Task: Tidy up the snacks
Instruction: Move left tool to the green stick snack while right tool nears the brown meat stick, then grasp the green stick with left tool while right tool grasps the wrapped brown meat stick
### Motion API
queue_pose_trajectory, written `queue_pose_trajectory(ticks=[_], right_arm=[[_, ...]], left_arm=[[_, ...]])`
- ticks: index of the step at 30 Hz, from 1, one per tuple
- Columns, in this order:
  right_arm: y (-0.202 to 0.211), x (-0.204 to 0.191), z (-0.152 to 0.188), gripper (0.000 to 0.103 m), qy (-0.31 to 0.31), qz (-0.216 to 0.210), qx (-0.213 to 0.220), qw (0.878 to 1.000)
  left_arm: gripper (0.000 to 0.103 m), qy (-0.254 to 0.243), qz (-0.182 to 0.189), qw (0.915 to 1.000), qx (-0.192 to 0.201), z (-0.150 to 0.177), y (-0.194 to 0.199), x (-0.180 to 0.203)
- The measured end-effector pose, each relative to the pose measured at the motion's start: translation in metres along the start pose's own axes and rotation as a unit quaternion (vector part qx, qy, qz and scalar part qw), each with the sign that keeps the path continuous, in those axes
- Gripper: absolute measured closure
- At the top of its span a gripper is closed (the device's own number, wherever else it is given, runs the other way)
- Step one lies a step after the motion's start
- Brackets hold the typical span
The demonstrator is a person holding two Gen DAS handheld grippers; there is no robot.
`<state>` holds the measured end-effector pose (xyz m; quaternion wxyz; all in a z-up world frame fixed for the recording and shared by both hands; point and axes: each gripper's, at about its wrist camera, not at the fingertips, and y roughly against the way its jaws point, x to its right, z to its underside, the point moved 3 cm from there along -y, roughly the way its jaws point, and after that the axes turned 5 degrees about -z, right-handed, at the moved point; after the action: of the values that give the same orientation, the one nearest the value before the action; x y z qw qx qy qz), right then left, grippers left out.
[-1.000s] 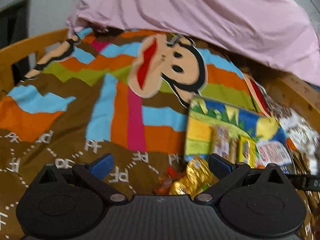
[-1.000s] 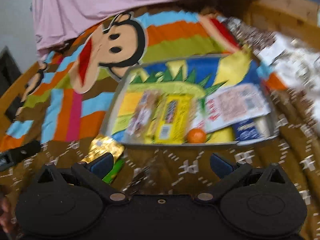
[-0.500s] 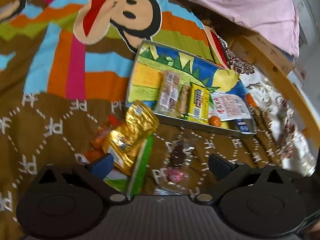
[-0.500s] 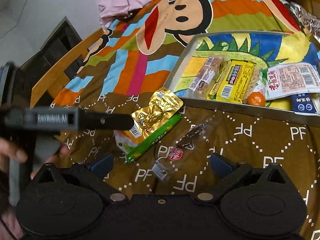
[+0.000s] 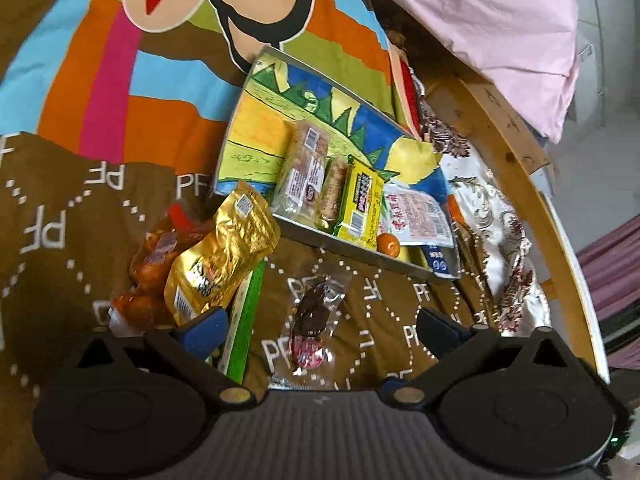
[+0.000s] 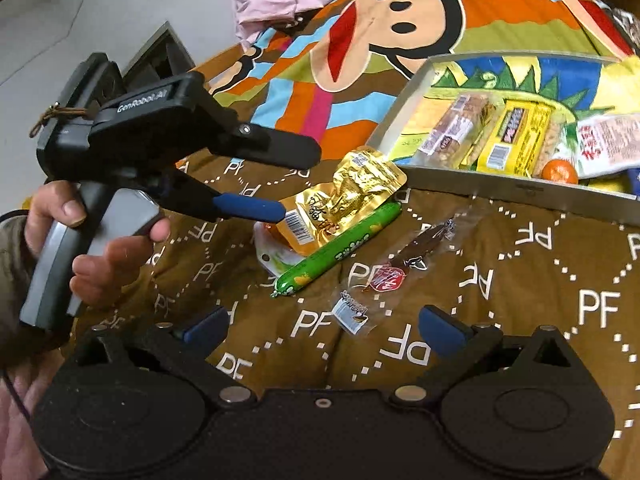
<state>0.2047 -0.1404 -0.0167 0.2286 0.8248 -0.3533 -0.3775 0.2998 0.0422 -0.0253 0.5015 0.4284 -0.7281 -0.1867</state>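
Several snacks litter a cartoon-monkey blanket.

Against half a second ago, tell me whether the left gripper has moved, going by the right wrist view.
Yes. The left gripper has advanced toward the gold pouch: its blue-tipped finger now reaches the pouch's near end.

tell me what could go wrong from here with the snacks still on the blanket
1. The gold pouch lies on top of the green sausage and an orange packet; the open left tongs closing there may catch more than one.
2. The clear-wrapped snack is flat on soft blanket, so tongs may pinch fabric instead.
3. The tray is crowded at its near edge, so additions may slide off.
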Motion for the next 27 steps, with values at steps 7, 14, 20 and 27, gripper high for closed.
queue_pose_trajectory(ticks=[7,14,20,27], right_arm=[[-0.024,0.022,-0.009,0.014,-0.043,0.013,-0.013,0.999],[-0.041,0.039,-0.004,0.02,-0.073,0.017,-0.03,0.997],[-0.041,0.048,-0.013,0.037,-0.095,0.014,-0.003,0.995],[-0.052,0.05,-0.021,0.063,-0.081,0.039,-0.004,0.996]], left_arm=[[0.001,0.031,0.064,0.997,-0.03,-0.009,-0.024,-0.024],[0.005,0.039,0.077,0.9946,-0.057,-0.015,-0.041,-0.033],[0.009,0.022,0.071,0.995,-0.067,-0.011,-0.047,-0.036],[0.031,-0.006,0.033,0.9964,-0.077,-0.006,-0.046,-0.038]])
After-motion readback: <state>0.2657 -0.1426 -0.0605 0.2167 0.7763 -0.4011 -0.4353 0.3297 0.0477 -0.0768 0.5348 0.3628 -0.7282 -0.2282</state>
